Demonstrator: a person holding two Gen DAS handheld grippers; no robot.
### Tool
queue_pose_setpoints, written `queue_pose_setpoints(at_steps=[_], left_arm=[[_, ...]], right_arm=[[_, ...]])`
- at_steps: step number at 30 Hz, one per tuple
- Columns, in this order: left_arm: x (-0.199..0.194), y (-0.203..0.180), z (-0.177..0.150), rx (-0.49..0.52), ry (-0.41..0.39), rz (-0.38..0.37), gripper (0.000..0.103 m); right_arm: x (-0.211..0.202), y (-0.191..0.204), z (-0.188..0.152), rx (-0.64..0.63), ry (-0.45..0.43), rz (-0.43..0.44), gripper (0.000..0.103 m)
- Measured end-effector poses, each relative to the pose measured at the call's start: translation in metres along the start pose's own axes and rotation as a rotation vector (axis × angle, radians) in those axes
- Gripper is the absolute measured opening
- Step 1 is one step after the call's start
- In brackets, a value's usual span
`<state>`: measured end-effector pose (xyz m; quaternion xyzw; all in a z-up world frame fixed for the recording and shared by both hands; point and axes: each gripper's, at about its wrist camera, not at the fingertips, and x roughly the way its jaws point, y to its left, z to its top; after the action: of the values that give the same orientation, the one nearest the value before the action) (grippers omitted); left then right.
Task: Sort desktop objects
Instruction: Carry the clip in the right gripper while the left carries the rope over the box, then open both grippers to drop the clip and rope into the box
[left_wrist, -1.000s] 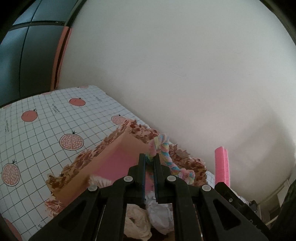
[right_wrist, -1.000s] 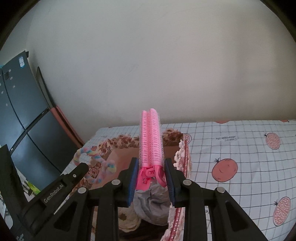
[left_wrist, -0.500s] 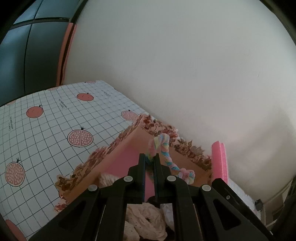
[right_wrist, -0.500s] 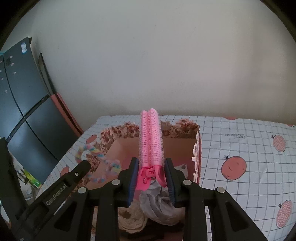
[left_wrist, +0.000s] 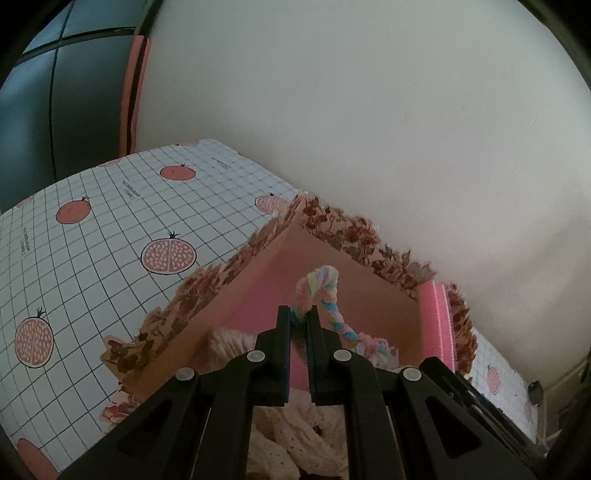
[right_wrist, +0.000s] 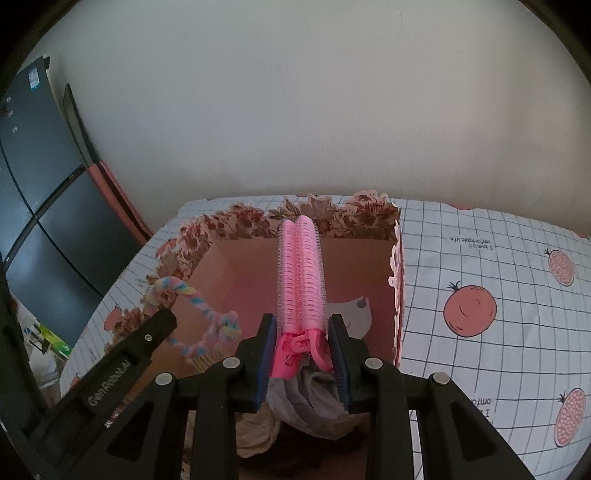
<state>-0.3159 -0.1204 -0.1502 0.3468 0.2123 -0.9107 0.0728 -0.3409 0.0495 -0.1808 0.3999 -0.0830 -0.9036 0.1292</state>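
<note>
My left gripper (left_wrist: 298, 314) is shut on a pastel twisted rope loop (left_wrist: 325, 284), which curls up and trails down to the right over an open cardboard box (left_wrist: 258, 266) with a floral scalloped rim. My right gripper (right_wrist: 302, 325) is shut on a pink hair-roller clip (right_wrist: 300, 273) that stands upright above the same box (right_wrist: 369, 258). The right wrist view also has the left gripper's finger (right_wrist: 147, 336) and the rope loop (right_wrist: 192, 295) at the left. In the left wrist view the pink clip (left_wrist: 437, 321) shows at the box's right side.
The box holds cream lace fabric (left_wrist: 295, 435), grey cloth (right_wrist: 306, 398) and a white paper scrap (right_wrist: 354, 314). It stands on a white grid tablecloth with pomegranate prints (left_wrist: 110, 240), against a pale wall. A dark fridge (right_wrist: 33, 177) stands to the left.
Both grippers have sunk toward the box and tipped further down, each keeping its grip. More of the box's inside and of the tablecloth shows now.
</note>
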Motion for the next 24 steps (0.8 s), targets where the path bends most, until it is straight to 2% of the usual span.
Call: queue_pose_setpoints(at_steps=[5,15,17,19,20,24], left_arm=[[0.0079,-0.0048,-0.0045,0.031,0.033,0.025,0.007],[0.0093,-0.0025,-0.0049,0.030,0.043,0.051,0.008],[0.0096,-0.0018,-0.0044,0.027,0.045,0.058,0.011],[0.0102,-0.0002,-0.0043,0.022,0.049,0.068,0.028],[0.0097,0.0003,-0.0041,0.020,0.047,0.069,0.032],[0.0093,0.0014,-0.0032,0.015,0.044,0.067,0.036]], right_arm=[[0.0012,0.0012,0.0008,-0.013,0.006,-0.003,0.031],[-0.0016,0.0042,0.0016,-0.016,0.011,-0.001,0.033],[-0.0009,0.0036,0.0013,-0.017,0.012,0.001,0.038],[-0.0010,0.0037,0.0013,-0.017,0.012,0.011,0.043],[-0.0002,0.0041,0.0011,-0.017,0.012,0.012,0.044],[0.0009,0.0037,0.0013,-0.014,0.012,0.011,0.044]])
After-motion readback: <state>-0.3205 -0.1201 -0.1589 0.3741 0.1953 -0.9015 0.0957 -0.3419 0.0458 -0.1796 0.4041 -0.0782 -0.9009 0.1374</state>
